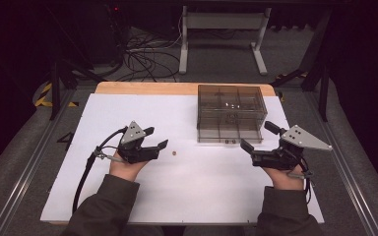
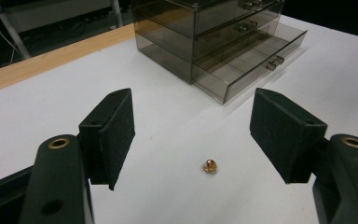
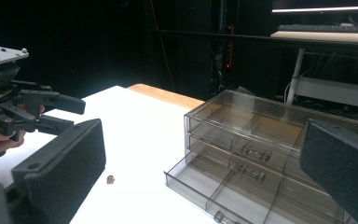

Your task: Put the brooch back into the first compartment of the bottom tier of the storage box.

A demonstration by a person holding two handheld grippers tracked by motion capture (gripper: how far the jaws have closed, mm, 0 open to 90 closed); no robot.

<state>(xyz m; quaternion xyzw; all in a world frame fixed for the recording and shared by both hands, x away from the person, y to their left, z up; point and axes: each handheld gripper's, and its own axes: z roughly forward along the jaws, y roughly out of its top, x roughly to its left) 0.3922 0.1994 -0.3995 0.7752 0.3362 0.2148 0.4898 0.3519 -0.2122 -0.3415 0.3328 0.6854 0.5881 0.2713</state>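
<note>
The step in hand looks like the approach for a pick: the left claw point(image 1: 156, 139) hangs just left of a tiny amber bead point(image 1: 174, 153) that lies bare on the white counter point(image 1: 98, 196), near its middle. In the left gripper view the bead point(image 2: 209, 166) sits on the counter between the lines of the two black pads point(image 2: 116, 130), which stand well apart and hold nothing. No pad touches it yet.

The next move, as I judge it, calls for lowering the claw until the pads straddle the bead, then closing squarely on it; the bead is small and round and may well roll or squirt out if one pad arrives first.

To the right and farther off stands a smoky clear drawer box point(image 1: 231, 112), its lowest drawer point(image 3: 223, 186) pulled out and showing bare compartments, a likely place for the bead. The right claw point(image 1: 258, 139) rests wide open and empty by the box's near right corner, holding nothing. Nothing lies between the left claw and the bead; the open drawer front juts toward the near edge, well apart from the bead.
</note>
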